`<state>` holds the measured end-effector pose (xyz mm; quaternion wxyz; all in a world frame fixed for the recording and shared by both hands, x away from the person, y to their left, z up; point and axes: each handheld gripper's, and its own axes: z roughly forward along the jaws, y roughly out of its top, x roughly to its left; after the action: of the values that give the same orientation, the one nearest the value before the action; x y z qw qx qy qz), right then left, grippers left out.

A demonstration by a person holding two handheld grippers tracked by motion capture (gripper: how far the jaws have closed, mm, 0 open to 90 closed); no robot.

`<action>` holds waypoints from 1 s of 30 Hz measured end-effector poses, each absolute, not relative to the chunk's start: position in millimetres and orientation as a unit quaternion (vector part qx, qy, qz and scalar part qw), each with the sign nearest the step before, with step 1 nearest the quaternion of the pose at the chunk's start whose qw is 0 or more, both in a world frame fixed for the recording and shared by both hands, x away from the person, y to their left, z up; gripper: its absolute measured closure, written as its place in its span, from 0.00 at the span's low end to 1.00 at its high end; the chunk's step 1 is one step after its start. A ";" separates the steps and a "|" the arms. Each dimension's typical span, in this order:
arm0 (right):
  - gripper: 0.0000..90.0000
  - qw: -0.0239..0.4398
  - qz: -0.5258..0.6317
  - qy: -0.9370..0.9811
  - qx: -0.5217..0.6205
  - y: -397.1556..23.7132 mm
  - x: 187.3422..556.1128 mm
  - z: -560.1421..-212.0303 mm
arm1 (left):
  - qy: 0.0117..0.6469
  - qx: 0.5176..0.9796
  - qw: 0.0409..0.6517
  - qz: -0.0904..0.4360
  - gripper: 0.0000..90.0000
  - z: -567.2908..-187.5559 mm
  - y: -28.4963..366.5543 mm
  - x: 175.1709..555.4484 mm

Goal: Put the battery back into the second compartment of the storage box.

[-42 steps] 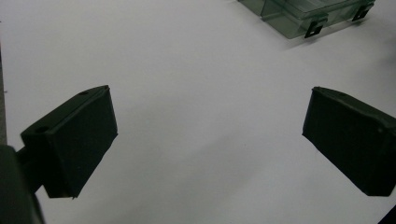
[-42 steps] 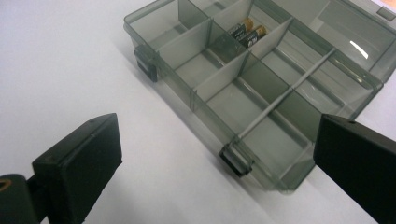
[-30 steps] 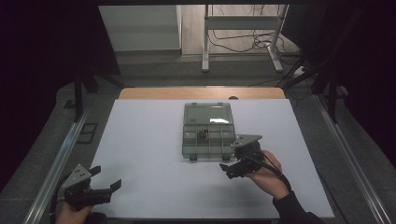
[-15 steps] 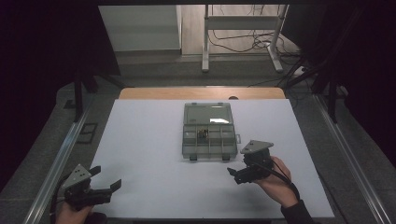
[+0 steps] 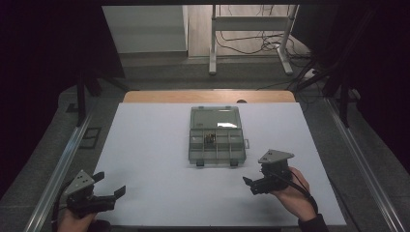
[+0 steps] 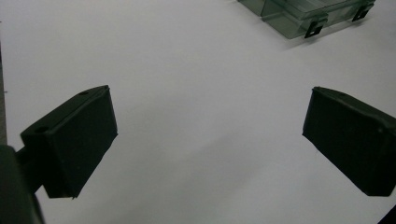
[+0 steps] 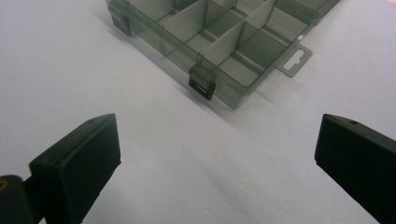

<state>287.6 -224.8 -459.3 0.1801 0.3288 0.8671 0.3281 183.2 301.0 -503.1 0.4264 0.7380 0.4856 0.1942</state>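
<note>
Smoky translucent plastic compartment box (image 5: 216, 136), lid open flat behind it, sits mid-table on the white tabletop (image 5: 145, 145); small dark parts (image 5: 210, 139) in one centre cell. Likely light, stiff, slick-walled; it could slide if nudged, so best gripped at a front latch (image 7: 202, 83) or the side hang tab (image 7: 295, 61). Right gripper (image 5: 255, 185) near its front-right corner, jaws wide, empty. Left gripper (image 5: 110, 186) well apart at near-left edge, jaws wide, empty.
</note>
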 end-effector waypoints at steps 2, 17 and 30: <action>0.01 0.182 0.327 0.867 0.329 -226.8 286.6 -459.7 | 0.486 0.738 0.426 0.194 0.04 -503.2 301.1 183.2; 0.00 0.180 0.326 0.863 0.342 -247.4 277.6 -460.8 | 0.486 0.738 0.426 0.194 0.04 -503.1 301.0 183.2; 0.00 0.186 0.326 0.851 0.367 -267.3 269.9 -460.3 | 0.486 0.738 0.426 0.195 0.04 -503.1 300.9 183.2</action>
<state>269.9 -267.3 -460.3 0.1864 0.3665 0.8514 0.3256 183.2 300.9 -503.1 0.4258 0.7377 0.4864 0.1947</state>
